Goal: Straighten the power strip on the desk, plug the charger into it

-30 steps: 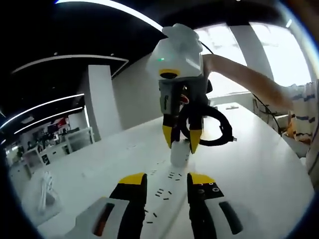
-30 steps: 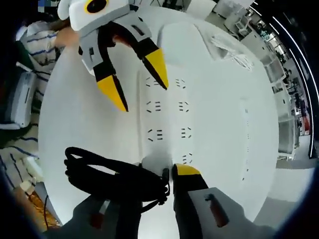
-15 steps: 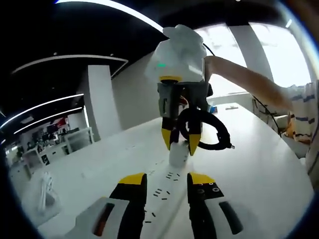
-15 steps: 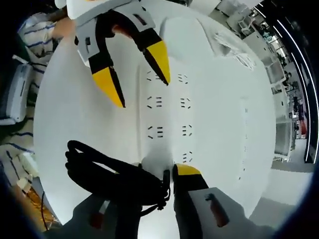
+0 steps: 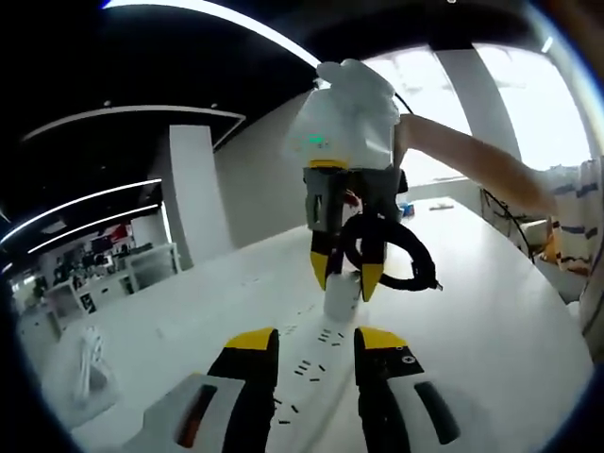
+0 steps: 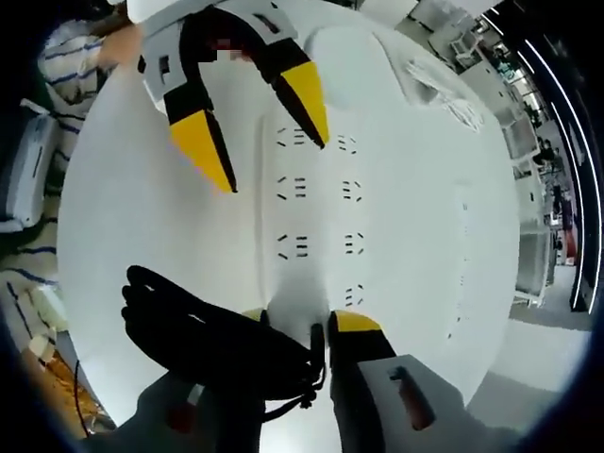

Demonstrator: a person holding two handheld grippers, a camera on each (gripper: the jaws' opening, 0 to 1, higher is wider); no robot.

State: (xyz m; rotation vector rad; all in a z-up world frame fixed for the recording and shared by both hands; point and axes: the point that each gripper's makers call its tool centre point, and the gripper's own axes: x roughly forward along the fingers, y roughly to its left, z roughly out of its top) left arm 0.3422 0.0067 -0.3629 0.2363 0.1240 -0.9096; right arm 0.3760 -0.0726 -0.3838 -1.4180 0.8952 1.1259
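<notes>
Power strip [image 6: 316, 198] flat mid-desk [image 6: 160, 236], long axis running away from right gripper [image 6: 300, 330], looks about straight w/ desk edge, so straightening prob done. Right gripper pinching white charger [image 6: 297, 307] at near end of strip, black cable [image 6: 203, 335] bunched in loops beside jaws toward left desk edge. In left gripper view, right gripper [image 5: 344, 278] upright over strip [image 5: 311, 363], charger [image 5: 340, 297] touching or just above strip surface; can't tell if prongs seated. Left gripper [image 6: 264, 123] spread wide, nothing between jaws, hovering over far end of strip, maybe ready to brace it. Left to do: confirm prongs in slots, press charger home, let go. Cable bundle near far desk corner [image 6: 444, 94], not involved.
</notes>
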